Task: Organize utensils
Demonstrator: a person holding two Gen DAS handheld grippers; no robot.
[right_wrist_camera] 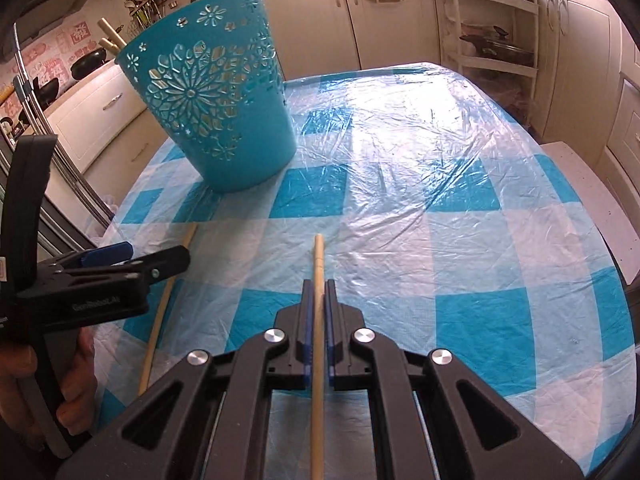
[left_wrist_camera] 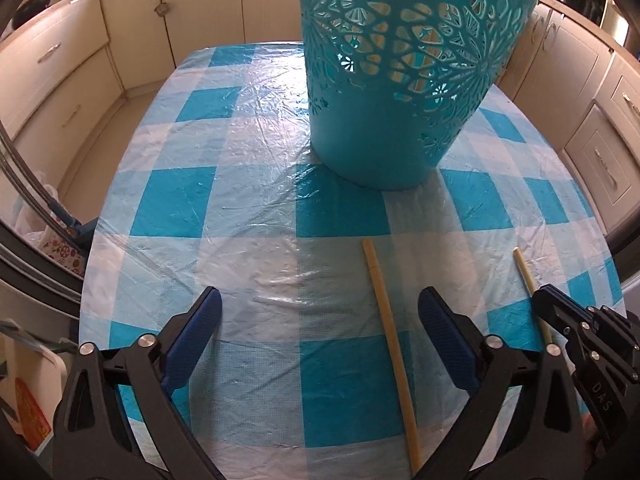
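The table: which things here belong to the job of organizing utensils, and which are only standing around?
Belong to the job:
- teal basket, two sticks already inside
- stick clamped in the right gripper
- second stick on the checked tablecloth, between the open left gripper's fingers

Just around:
- cabinets
- white shelf rack
- black pans

A home kitchen. Cream cabinets point(right_wrist_camera: 384, 12) with metal handles line the far walls, dark pans point(right_wrist_camera: 88, 62) sit on the left counter, and a white shelf rack point(right_wrist_camera: 496, 28) holds cookware at the far right. In the middle stands a table point(right_wrist_camera: 460, 184) under a blue checked plastic cloth.
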